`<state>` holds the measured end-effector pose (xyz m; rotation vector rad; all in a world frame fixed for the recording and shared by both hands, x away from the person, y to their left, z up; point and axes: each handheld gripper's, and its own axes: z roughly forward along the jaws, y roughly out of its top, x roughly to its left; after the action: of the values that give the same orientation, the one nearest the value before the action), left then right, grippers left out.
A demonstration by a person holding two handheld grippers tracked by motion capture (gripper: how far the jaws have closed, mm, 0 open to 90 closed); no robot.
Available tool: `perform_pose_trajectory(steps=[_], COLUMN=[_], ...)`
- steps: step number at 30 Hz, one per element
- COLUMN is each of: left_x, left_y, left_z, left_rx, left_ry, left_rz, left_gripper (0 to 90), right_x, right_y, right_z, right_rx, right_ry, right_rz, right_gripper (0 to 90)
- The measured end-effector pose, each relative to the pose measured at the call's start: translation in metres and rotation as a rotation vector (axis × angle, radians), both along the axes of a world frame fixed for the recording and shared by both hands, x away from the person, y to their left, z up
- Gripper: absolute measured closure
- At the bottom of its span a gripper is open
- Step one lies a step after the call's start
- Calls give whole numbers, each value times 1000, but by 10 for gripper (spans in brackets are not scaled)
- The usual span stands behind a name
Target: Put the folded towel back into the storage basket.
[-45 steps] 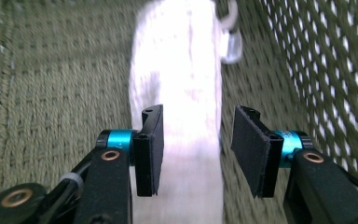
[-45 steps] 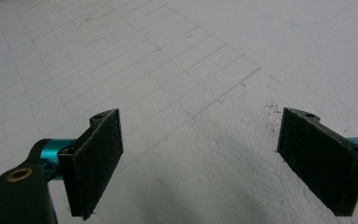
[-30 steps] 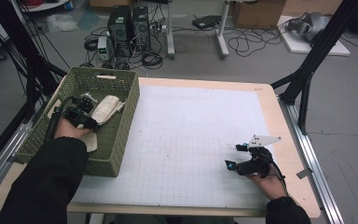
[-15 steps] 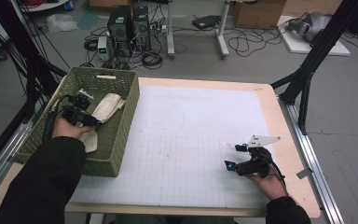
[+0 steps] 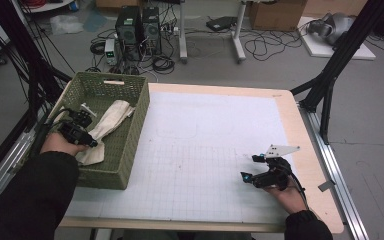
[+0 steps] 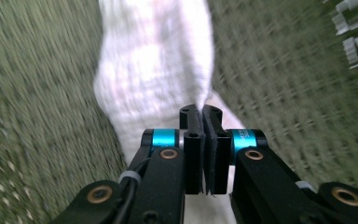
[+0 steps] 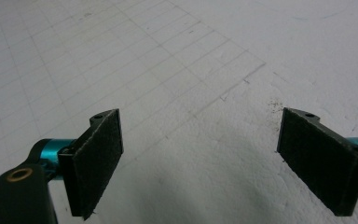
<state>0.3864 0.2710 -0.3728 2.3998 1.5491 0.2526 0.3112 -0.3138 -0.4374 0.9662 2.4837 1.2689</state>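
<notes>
- Inside the green basket (image 5: 130, 150) at the left edge of the table (image 5: 290, 107), the left gripper (image 5: 91, 143) sits low over a white cloth (image 5: 111, 119).
- Its jaws have just been closing and now stand pressed together; in the left gripper view an edge of the white cloth (image 6: 158, 70) runs into the seam between the pads, so the left gripper (image 6: 203, 119) is pinching the fabric.
- That view is blurred, with the woven basket floor (image 6: 289, 88) showing on both sides of the cloth.
- From above, the cloth lies crumpled along the basket's floor, one end toward the far right corner, the other end under the left hand (image 5: 60, 144) near the front.
- Across the table, well apart from the basket, the right gripper (image 5: 247, 167) rests near the front right edge on the white gridded mat (image 5: 205, 140), held by the right hand (image 5: 285, 192).
- Its jaws are spread wide; in the right gripper view the two dark pads (image 7: 98, 158) stand far from each other with bare mat (image 7: 200, 93) between them, and the right gripper (image 7: 205, 163) holds nothing.
</notes>
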Motion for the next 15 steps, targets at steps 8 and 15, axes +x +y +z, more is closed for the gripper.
perform_pose_trajectory(steps=[8,15], left_x=[11,9], left_y=[-6,-17], left_z=[-17,-30], left_rx=[-9,30], left_ry=[8,50], left_rz=[26,-18], left_gripper=[769,538], right_x=[1,0], right_y=[-1,0], right_z=[0,0], right_rx=[3,3], right_ry=[4,-2], right_rz=[-3,3], right_gripper=[134,135])
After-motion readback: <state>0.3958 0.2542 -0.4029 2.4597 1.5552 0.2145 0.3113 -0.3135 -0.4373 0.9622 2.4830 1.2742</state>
